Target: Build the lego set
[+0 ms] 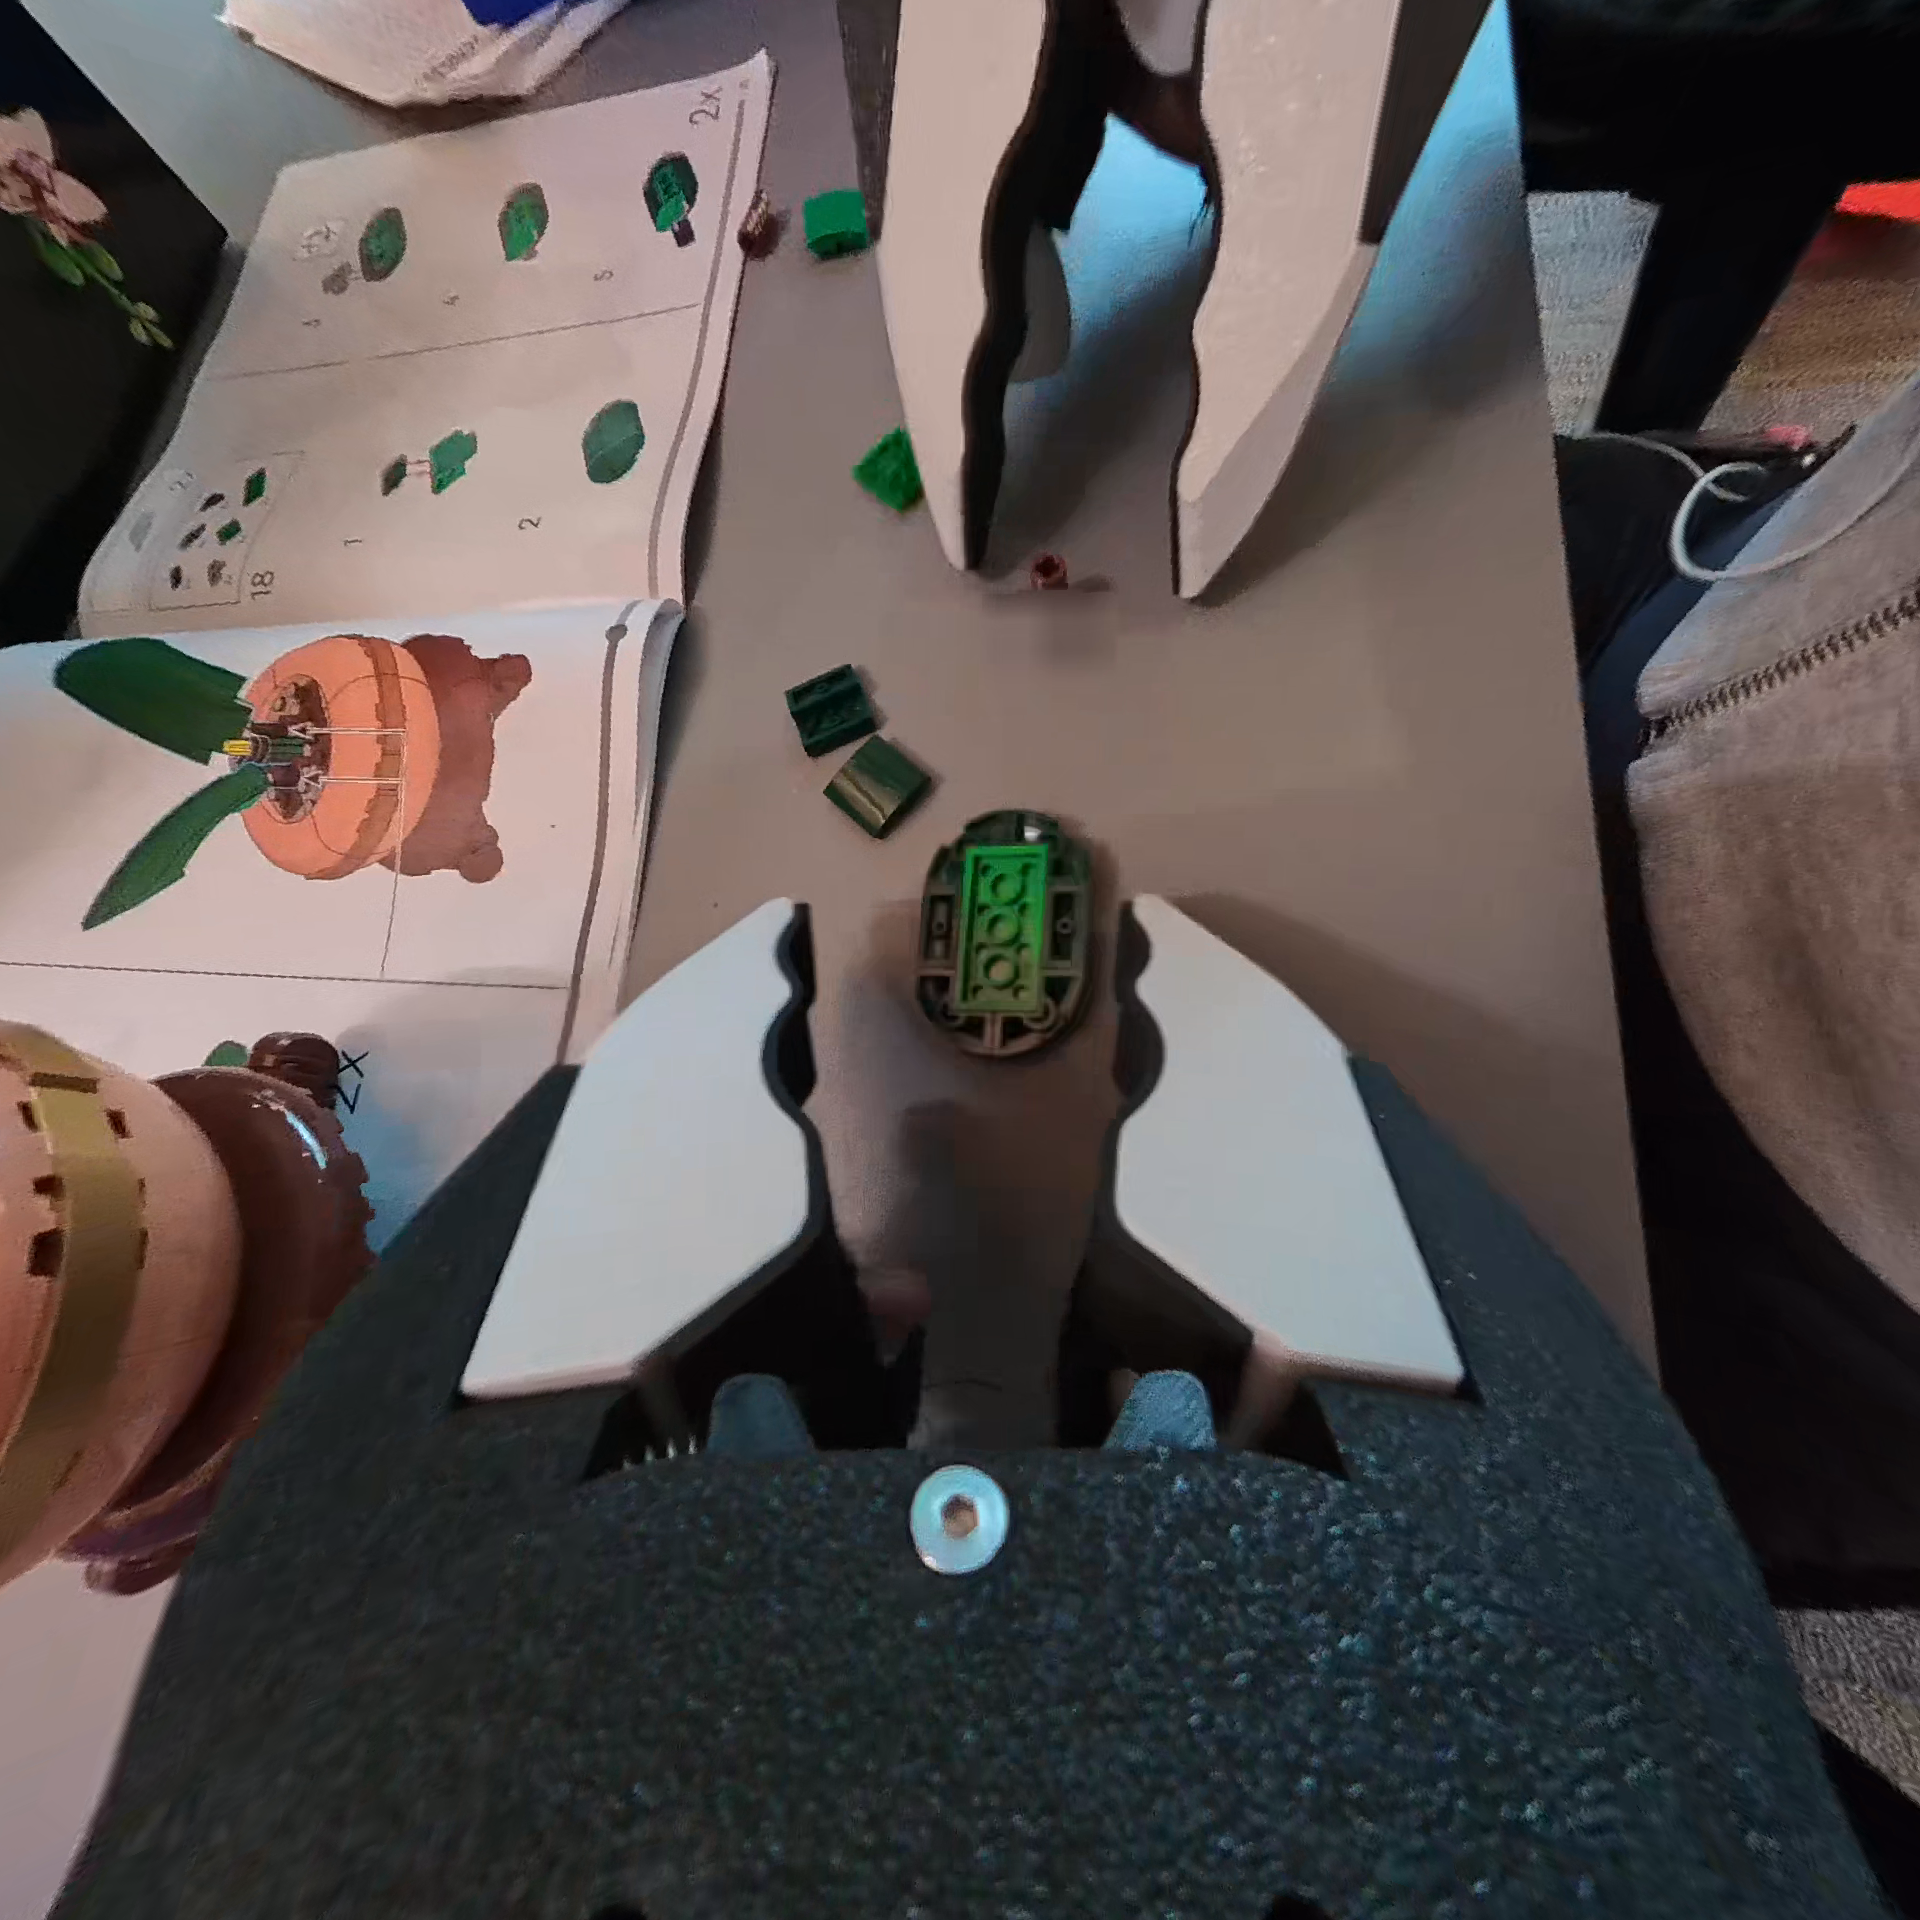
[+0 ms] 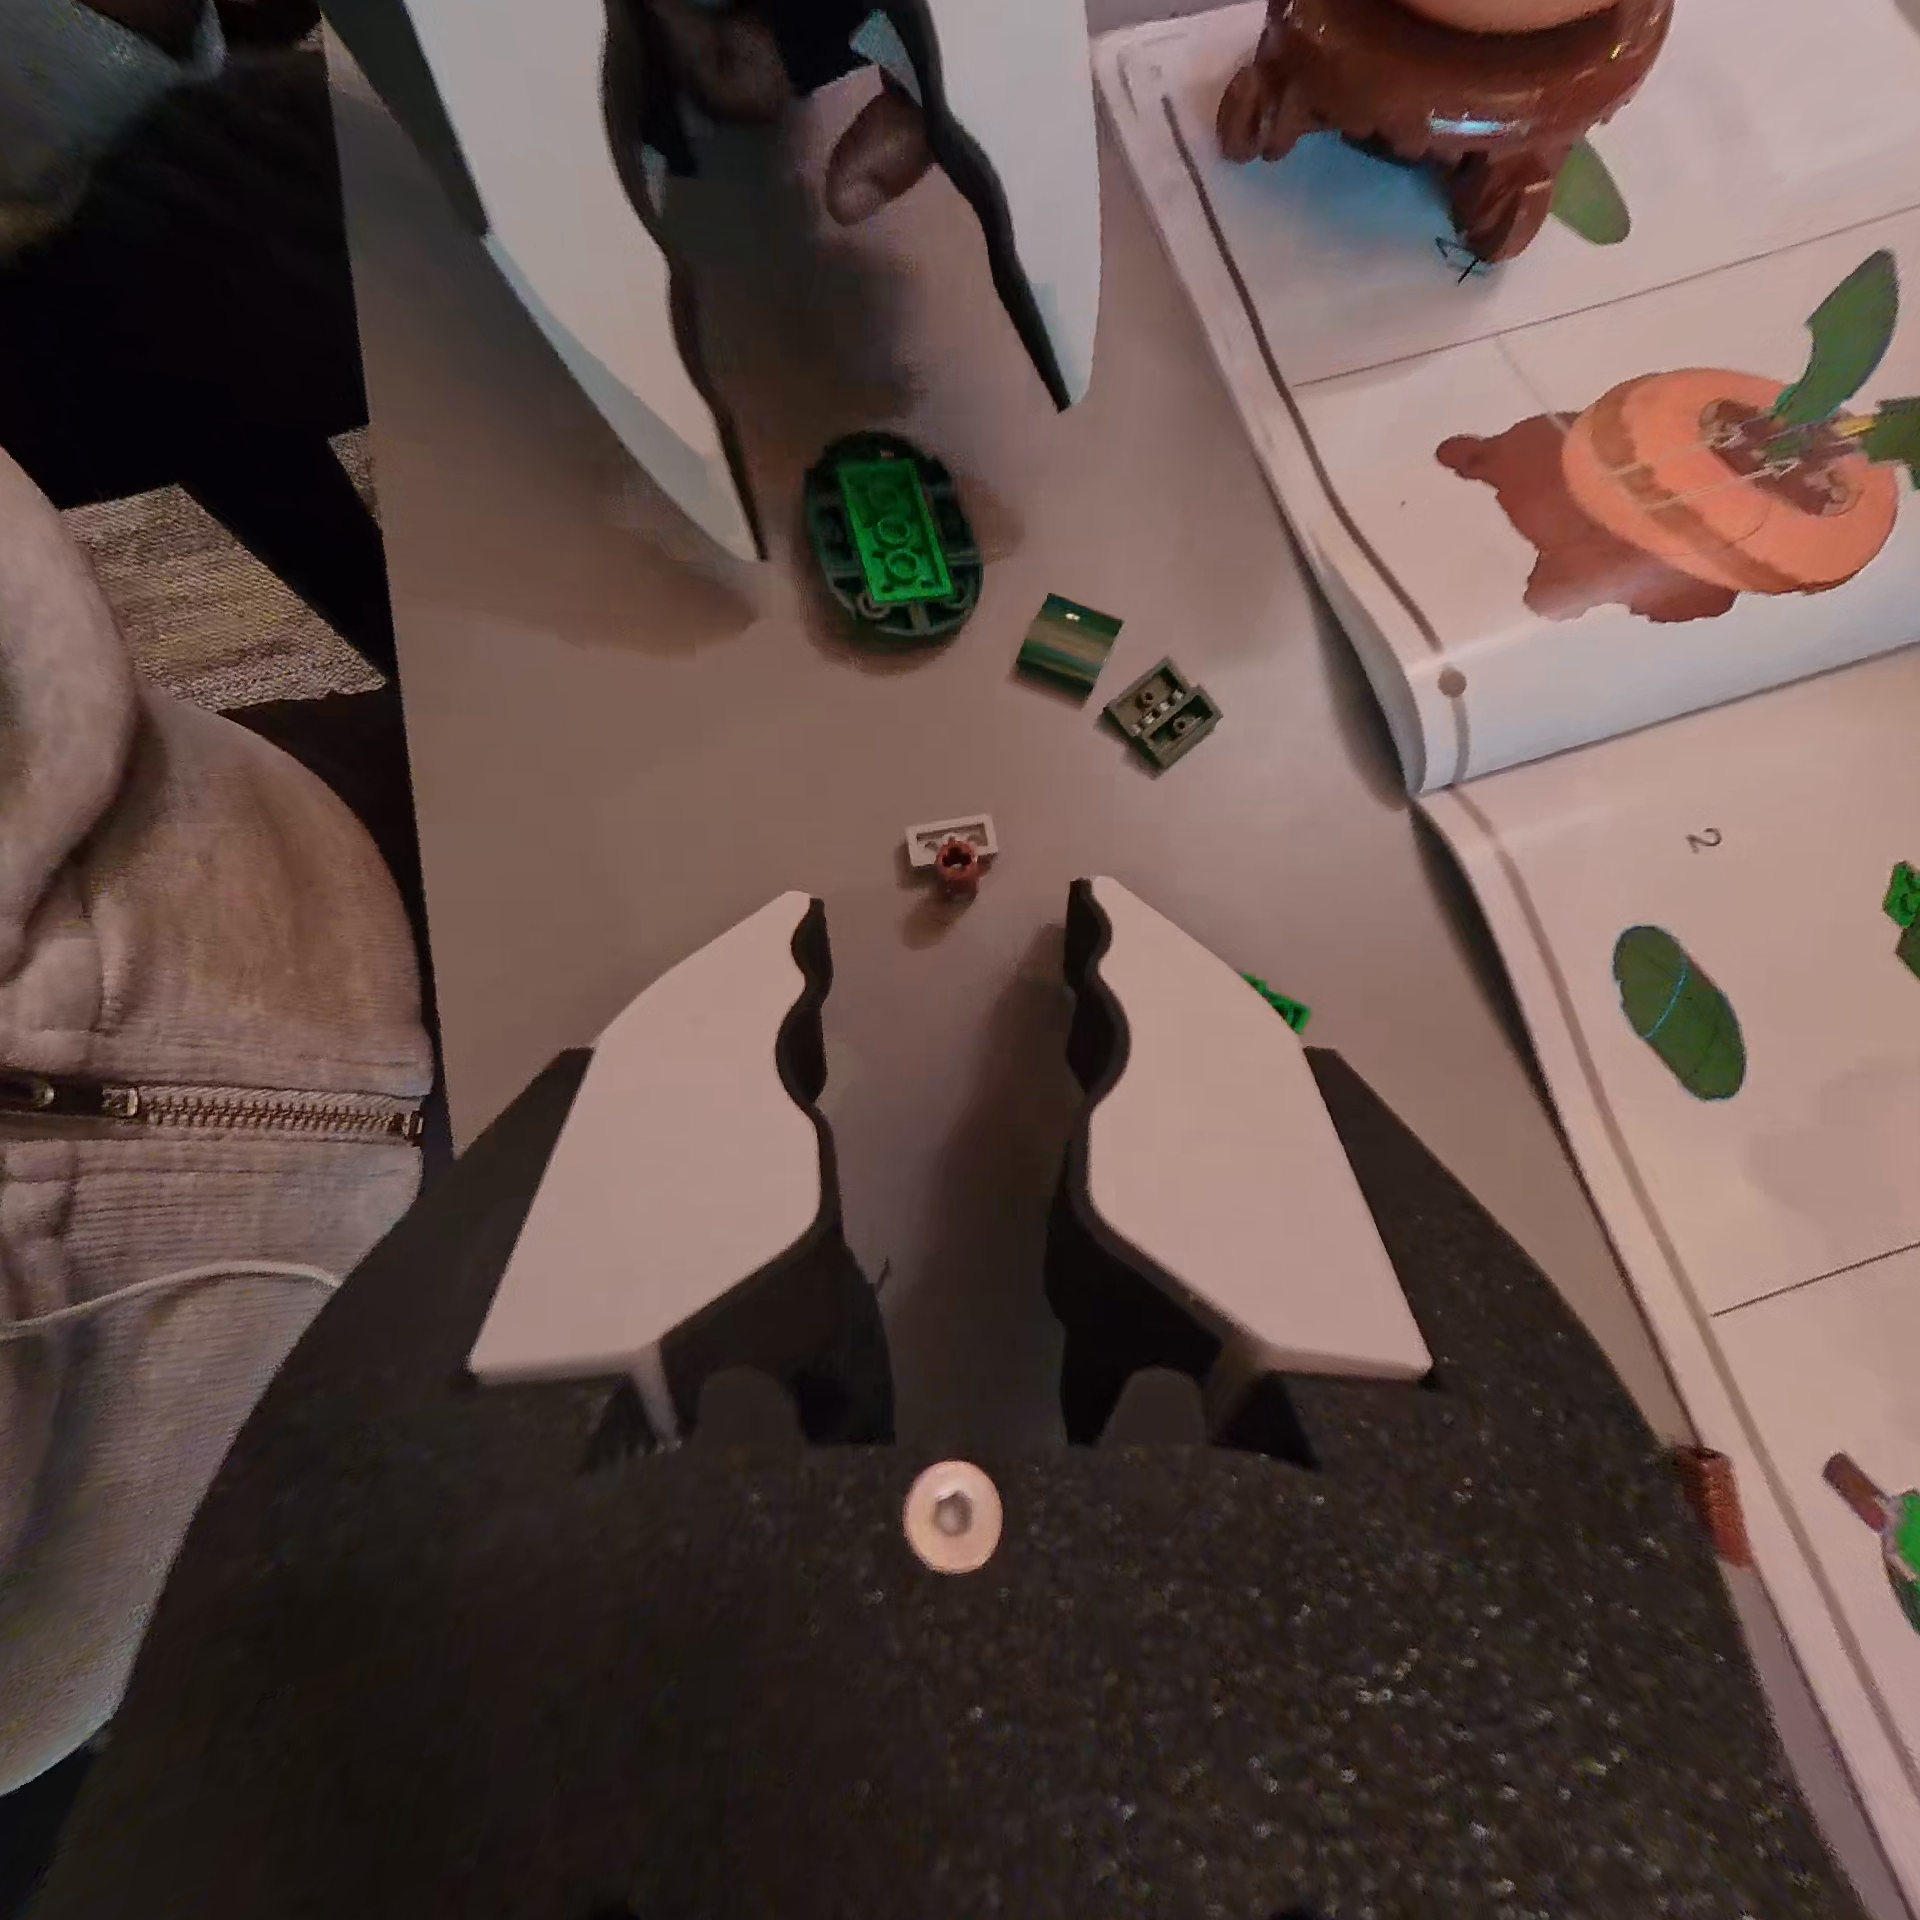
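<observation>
Lego oval assembly (image 1: 1003, 932), a dark green oval plate lying underside up with a bright green plate pressed on, rests on the grey table (image 1: 1299, 790) near its middle, long axis running between the two facing grippers. Left gripper (image 1: 966, 914) and right gripper (image 2: 945, 894) both stand open, empty. Instruction booklet (image 1: 436, 343) lies along the table's far edge, its print not repeated.

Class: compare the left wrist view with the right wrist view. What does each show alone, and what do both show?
Left only: a green brick beside the booklet's far page, and white paper beyond.
Right only: a small grey plate touching the brown stud.
Both: the oval piece, two dark green slopes, the open booklet, both open grippers.
</observation>
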{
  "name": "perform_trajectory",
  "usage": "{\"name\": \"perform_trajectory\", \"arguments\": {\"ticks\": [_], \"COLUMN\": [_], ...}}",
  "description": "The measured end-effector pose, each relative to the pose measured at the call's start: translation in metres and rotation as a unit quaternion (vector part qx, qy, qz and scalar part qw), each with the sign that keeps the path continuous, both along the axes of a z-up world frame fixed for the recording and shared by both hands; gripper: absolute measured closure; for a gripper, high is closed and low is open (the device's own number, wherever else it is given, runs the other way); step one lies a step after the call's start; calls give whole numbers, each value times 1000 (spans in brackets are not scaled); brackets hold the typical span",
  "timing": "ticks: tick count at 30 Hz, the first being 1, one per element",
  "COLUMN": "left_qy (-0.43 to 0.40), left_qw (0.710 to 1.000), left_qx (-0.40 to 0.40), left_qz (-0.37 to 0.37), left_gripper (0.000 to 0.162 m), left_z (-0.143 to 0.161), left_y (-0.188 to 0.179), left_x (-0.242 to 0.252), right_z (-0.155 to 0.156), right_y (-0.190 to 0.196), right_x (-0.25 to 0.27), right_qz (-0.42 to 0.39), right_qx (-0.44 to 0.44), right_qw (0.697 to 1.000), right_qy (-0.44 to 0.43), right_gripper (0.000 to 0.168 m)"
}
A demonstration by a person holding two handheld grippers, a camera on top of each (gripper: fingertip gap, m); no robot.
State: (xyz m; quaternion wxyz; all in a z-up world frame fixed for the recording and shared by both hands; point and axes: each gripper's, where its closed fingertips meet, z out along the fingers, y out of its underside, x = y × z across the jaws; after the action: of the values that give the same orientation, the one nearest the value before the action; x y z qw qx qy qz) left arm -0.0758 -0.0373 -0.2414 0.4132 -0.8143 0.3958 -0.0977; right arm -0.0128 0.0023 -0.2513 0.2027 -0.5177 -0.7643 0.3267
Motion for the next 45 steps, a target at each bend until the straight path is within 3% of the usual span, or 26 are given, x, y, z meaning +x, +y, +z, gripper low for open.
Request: {"name": "perform_trajectory", "arguments": {"ticks": [3,5,12,15,17,20,22,23,24,25,27,29,32,41,45], "left_qy": [-38,-13,-20,-25,-23,-25,-46,-48,-46,-40,-28,-25,-7,-20,0], "left_qw": [999,1000,999,998,998,999,998,997,997,997,998,998,998,997,998], "left_qx": [20,14,-39,-46,-42,0,33,40,41,38,31,23,13,15,4], "left_qz": [-14,-18,-26,-28,-26,-28,-39,-40,-44,-47,-51,-52,-62,-69,-66], "left_gripper": [103,103,129,131,131,131,131,131,131,131,131,131,131,131,131], "left_z": [15,6,-10,-10,-10,-1,13,17,18,17,11,3,-3,-1,-7], "left_y": [-6,-7,-8,-8,-8,-6,-7,-7,-8,-8,-6,-2,-2,-4,-3], "left_x": [4,0,2,2,2,6,16,19,22,24,26,28,32,33,32], "right_z": [15,35,108,125,122,95,73,56,39,21,-1,0,0,-4,-1], "right_y": [-3,-8,-13,-12,-13,-4,1,4,7,8,7,2,-1,-4,-4], "right_x": [-3,-8,1,11,14,10,9,8,8,10,10,3,-3,-11,-8], "right_qz": [12,26,28,35,48,24,22,18,9,8,4,0,8,48,58], "right_qx": [4,1,-130,-164,-157,-103,-35,3,27,37,44,17,-10,1,-10], "right_qw": [998,990,921,892,894,931,953,966,979,989,997,998,999,998,997], "right_qy": [59,140,366,420,418,350,301,256,203,142,66,59,49,39,47], "right_gripper": [116,105,62,57,76,110,101,84,55,43,58,96,123,152,153]}}
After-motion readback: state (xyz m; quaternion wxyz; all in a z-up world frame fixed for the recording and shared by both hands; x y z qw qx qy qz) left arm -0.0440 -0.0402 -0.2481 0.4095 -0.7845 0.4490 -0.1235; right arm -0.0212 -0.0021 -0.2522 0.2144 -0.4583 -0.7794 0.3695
